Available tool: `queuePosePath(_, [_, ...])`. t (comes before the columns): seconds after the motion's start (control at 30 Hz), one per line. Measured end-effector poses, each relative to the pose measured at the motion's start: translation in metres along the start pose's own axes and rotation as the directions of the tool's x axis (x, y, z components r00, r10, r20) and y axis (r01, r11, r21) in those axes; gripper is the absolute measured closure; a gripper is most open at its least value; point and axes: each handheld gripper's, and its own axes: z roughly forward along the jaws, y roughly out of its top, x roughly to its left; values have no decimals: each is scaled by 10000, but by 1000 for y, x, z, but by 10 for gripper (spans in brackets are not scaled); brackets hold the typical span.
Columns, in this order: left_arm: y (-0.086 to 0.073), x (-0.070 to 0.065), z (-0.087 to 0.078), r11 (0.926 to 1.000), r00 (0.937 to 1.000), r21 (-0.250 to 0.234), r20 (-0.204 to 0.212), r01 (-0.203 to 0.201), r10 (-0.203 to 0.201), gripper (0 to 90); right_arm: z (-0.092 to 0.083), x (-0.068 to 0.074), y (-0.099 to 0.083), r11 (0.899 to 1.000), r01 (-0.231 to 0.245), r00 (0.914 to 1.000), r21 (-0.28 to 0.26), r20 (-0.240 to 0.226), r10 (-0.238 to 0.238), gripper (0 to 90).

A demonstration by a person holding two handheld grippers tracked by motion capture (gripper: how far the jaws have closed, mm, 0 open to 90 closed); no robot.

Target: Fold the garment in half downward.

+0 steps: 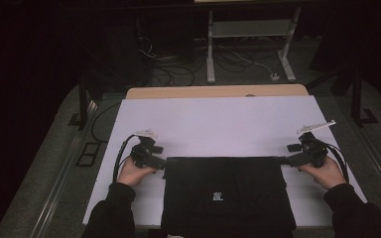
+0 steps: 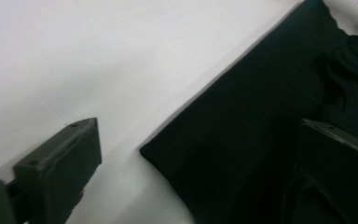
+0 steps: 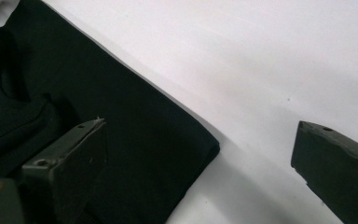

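My left gripper and right gripper both gape wide, gripping nothing, each straddling a far corner of the folded black shirt lying at the table's near edge.

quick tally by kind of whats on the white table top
folded black cloth garment with a small white logo: 1
handheld black two-jaw claw: 2, left and right, both open at the garment's far corners
total: 3

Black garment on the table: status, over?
Left gripper open, straddling the far left corner. Right gripper open at the far right corner. Black garment folded flat on the white table. Nothing in the way.
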Motion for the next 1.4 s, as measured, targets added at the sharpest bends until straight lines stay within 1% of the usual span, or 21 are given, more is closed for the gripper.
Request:
queuePosePath(0.07, [-1,1,0,10000,10000,57,18,55,-55,49,1,-3,-1,9999,-114,9999,58,18,113,69])
queuePosePath(0.13, [-1,2,0,9999,9999,139,87,89,-90,74,3,-4,-2,10000,-43,10000,88,45,42,104])
queuePosePath(0.2, [-2,2,2,9997,9999,246,111,16,-18,97,4,-4,-2,9999,-38,10000,149,19,38,137])
queuePosePath(0.33, [-2,3,4,9994,10000,342,51,65,-67,129,7,-4,-2,9998,28,10000,213,17,-28,172])
queuePosePath(0.37, [-2,4,5,9993,9999,348,45,112,-113,134,8,-5,-1,9997,85,9999,208,60,-86,219])
queuePosePath(0.47, [-3,6,5,9990,10000,446,25,74,-75,152,9,-5,-1,9998,32,10000,195,22,-32,253])
queuePosePath(0.5, [-4,6,5,9989,9998,457,-176,53,-45,208,11,-6,-1,9997,79,10000,234,6,-79,307])
queuePosePath(0.53, [-4,6,5,9989,9998,457,-176,53,-45,265,12,-7,-1,9997,27,10000,238,-2,-27,328])
queuePosePath(0.57, [-4,7,5,9991,9993,395,-343,180,-166,302,12,-8,-1,9997,-1,10000,257,-21,1,368])
queuePosePath(0.6, [-4,8,5,9992,9992,385,-380,135,-121,328,13,-9,-1,9996,-21,10000,285,22,20,403])
queuePosePath(0.67, [-4,8,5,9993,9988,318,-462,204,-189,389,15,-10,0,9995,-163,9997,258,197,158,449])
queuePosePath(0.7, [-4,8,5,9993,9988,318,-462,204,-189,402,15,-10,0,9995,-163,9997,258,197,158,449])
queuePosePath(0.8, [-4,9,5,9994,9985,325,-527,152,-135,453,15,-11,0,9995,-249,9997,213,-7,249,535])
queuePosePath(0.93, [-4,9,6,9995,9989,291,-454,142,-129,483,17,-12,-1,9991,-265,9995,323,-177,271,571])
queuePosePath(0.97, [-4,9,7,9995,9991,264,-385,191,-181,501,18,-12,-1,9988,-294,9994,386,-152,300,598])
queuePosePath(1.03, [-4,8,8,9994,9993,343,-355,101,-89,517,18,-12,-1,9988,-276,9995,406,-163,282,616])
queuePosePath(1.17, [-3,7,9,9990,9992,423,-395,121,-104,592,19,-12,-1,9984,-289,9982,478,-504,313,716])
queuePosePath(1.2, [-3,7,9,9990,9992,423,-395,121,-104,610,19,-12,-1,9984,-289,9982,478,-504,313,716])
queuePosePath(1.3, [-3,6,10,9989,9986,457,-521,105,-81,675,20,-11,0,9985,-219,9977,495,-626,250,784])
queuePosePath(1.33, [-3,5,10,9984,9984,557,-559,1,30,710,20,-11,0,9985,-192,9974,514,-680,227,804])
queuePosePath(1.4, [-3,4,11,9980,9984,627,-559,-34,69,775,21,-11,0,9985,-164,9970,519,-748,203,814])
